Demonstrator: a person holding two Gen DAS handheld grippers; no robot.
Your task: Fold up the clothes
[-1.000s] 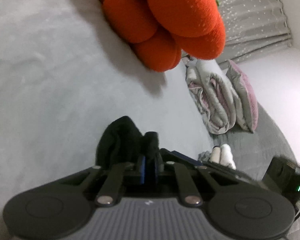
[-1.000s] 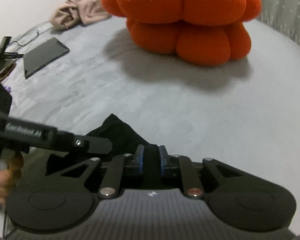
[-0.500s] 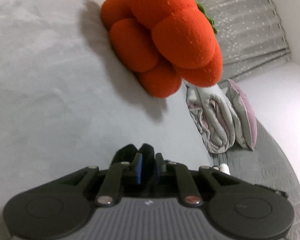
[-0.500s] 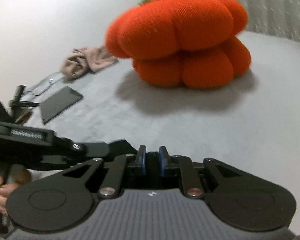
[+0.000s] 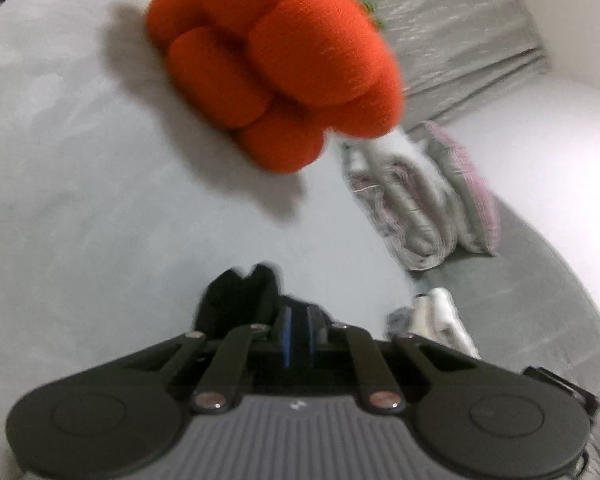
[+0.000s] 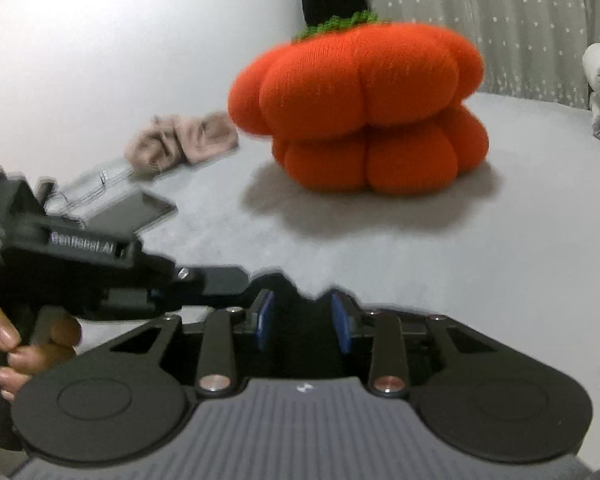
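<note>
On a pale grey bed, two hand-held grippers work on a small black garment. The left hand-held gripper has its blue-padded fingers drawn close together, clamped on a bunched part of the dark cloth, which rises in two soft humps just ahead of it. The right hand-held gripper has its fingers set apart, with black fabric lying in the gap between them but not pinched. In the right wrist view, the left tool reaches in from the side, held by a person's hand.

The garment sits low at the near edge of both views, gathered rather than spread flat. How far the folding has gone is hard to judge: the bunched cloth would fit a piece being gathered for a fold, or one already doubled over and being tidied. No neat finished fold shows.

Behind it stands a large orange pumpkin cushion. To one side lie a beige crumpled cloth, a dark tablet, and, in the left view, a rolled grey and pink quilt and a small white bundle.

Most of the garment is hidden beneath the tool bodies, so its type and shape cannot be told. Both views are blurred.
</note>
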